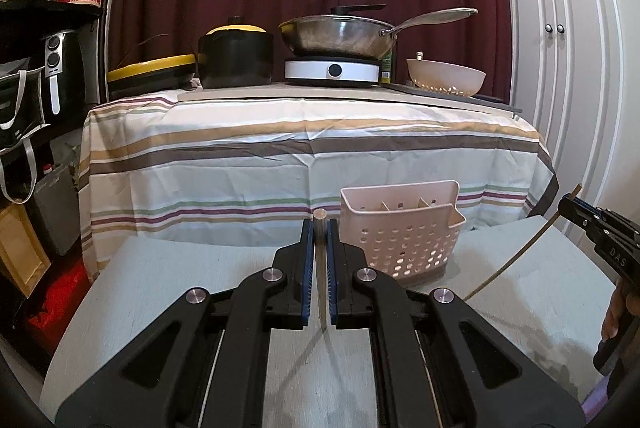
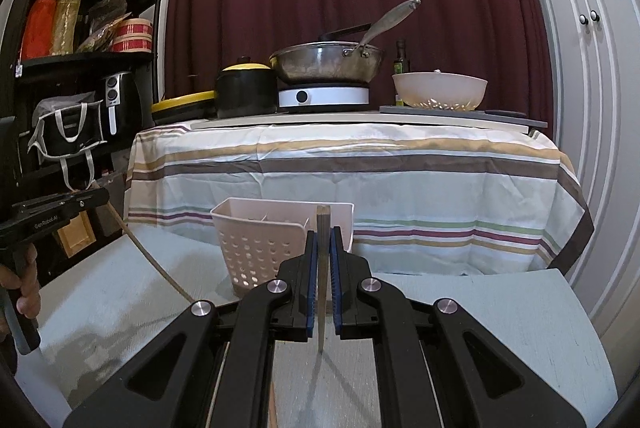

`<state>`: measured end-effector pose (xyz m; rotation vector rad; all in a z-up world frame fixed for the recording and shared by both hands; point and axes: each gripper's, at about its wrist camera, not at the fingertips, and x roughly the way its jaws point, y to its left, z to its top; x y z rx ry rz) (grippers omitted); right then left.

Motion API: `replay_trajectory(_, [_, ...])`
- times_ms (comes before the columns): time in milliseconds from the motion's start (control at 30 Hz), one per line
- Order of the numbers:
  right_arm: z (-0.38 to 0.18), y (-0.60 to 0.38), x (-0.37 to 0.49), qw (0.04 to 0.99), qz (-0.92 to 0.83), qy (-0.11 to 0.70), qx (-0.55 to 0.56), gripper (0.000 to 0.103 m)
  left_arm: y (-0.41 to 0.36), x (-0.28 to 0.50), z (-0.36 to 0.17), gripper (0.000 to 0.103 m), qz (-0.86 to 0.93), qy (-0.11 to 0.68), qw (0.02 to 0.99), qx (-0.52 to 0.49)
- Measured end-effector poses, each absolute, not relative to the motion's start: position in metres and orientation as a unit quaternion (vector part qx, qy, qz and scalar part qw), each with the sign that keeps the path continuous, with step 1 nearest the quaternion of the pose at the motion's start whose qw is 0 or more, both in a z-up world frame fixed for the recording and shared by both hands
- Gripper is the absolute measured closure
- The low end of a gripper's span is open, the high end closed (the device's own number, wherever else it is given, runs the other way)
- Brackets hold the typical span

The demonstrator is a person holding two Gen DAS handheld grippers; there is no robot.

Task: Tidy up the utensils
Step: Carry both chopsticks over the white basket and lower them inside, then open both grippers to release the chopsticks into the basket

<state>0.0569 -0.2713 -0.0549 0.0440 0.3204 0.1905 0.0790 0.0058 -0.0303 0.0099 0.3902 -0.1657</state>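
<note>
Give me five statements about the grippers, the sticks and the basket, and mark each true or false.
1. The left gripper is shut on a stick. True.
2. The right gripper is open and holds nothing. False: it is shut on a flat stick.
3. The basket is black. False: it is pale pink with holes.
4. The basket lies tipped over. False: it stands upright.
5. A pan sits on a white cooker. True.

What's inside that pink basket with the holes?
The pink basket shows only dividers splitting it into compartments; no utensils stick out. Its walls hide the bottom.
</note>
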Motion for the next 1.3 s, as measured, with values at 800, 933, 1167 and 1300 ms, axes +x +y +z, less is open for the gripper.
replay_trajectory(800, [0.043, -0.283, 0.075, 0.988, 0.131, 0.073, 0.037, 0.096, -0.007, 0.089, 0.088, 0.096, -0.153, 0.117, 0.981, 0.008])
replay_trajectory(933, [0.062, -0.286, 0.092, 0.990, 0.127, 0.048, 0.035, 0.096, -0.019, 0.104, 0.112, 0.096, -0.155, 0.089, 0.984, 0.014])
replay_trajectory(1167, [0.047, -0.281, 0.145, 0.989, 0.123, 0.067, 0.038, 0.096, -0.040, 0.153, 0.096, 0.096, -0.159, 0.100, 0.982, -0.005])
replay_trajectory(1300, [0.023, -0.276, 0.171, 0.986, 0.126, 0.103, 0.046, 0.096, -0.048, 0.182, 0.069, 0.096, -0.164, 0.138, 0.977, -0.017])
